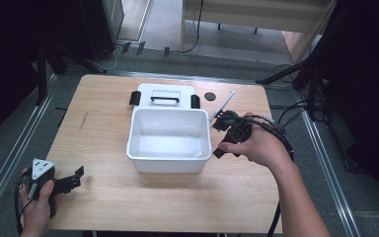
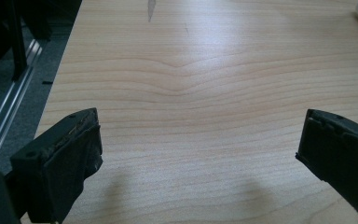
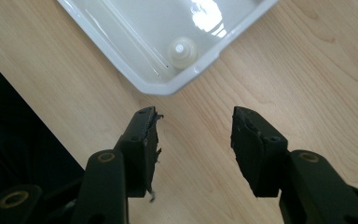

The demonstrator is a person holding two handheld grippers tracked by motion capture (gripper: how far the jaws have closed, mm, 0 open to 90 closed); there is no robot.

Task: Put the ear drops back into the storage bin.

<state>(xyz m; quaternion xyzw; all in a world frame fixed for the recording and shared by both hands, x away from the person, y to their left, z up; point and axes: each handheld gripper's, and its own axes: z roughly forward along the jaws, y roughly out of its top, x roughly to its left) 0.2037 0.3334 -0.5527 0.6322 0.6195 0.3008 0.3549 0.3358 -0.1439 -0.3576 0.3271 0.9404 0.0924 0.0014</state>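
cap [image 3: 182, 50] in bin [image 3: 121, 56] corner, beyond parted right fingers [image 3: 145, 135].

From my high view the small white piece [image 1: 198, 154] in the bin's [image 1: 169, 163] near right corner is too tiny to identify; my right hand [image 1: 256, 145] hides most of its gripper [image 1: 220, 138].

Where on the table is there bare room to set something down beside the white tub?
Bare wood lies left of the white plastic tub, from the left gripper up to the far left corner. A broad strip runs along the near edge of the wooden table. It is crowded behind and right of the tub: the white lid with black handle, the black disc, the white stick and the right gripper.
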